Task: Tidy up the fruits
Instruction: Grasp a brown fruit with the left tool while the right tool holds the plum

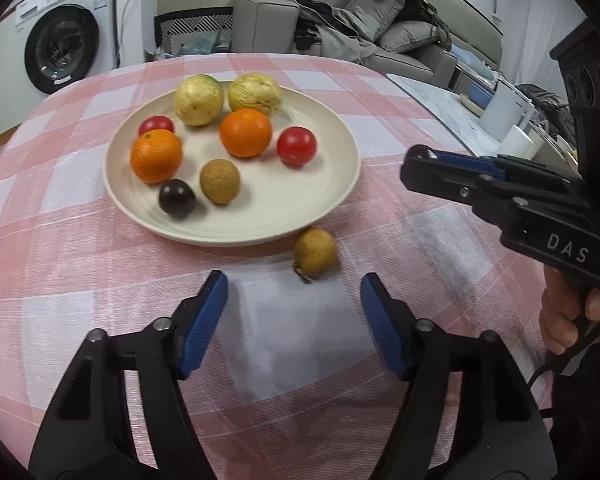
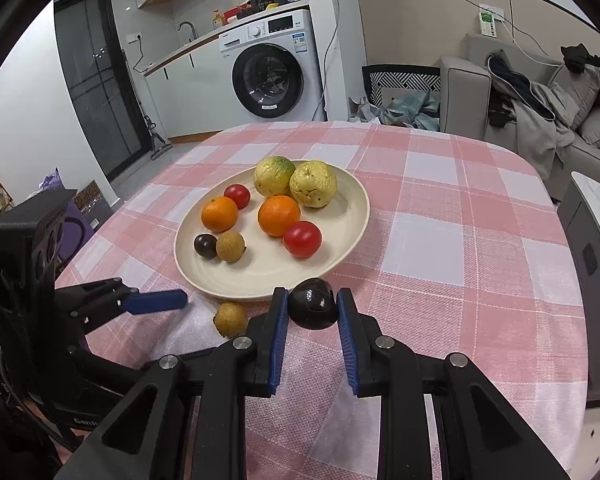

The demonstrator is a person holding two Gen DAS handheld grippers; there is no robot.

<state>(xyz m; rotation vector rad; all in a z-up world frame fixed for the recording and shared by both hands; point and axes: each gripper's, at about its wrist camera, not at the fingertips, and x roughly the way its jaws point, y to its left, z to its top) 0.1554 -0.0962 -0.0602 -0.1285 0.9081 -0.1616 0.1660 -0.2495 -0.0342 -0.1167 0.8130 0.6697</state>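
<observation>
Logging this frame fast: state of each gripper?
Left gripper: open, holding nothing.
Right gripper: closed on the dark fruit.

A: The dark fruit (image 2: 313,305) between the right hand-held gripper (image 2: 313,312) pads — its lower half sinks behind the fingers.

B: In the left wrist view that fruit is fully hidden by the gripper's body. The holder's hand (image 1: 572,312) is cut by the edge.

A: On the plate (image 1: 300,216), one small red fruit (image 1: 156,124) is half-hidden behind an orange (image 1: 156,155).

B: The plate's own dark fruit (image 1: 176,198) is blurred.
</observation>
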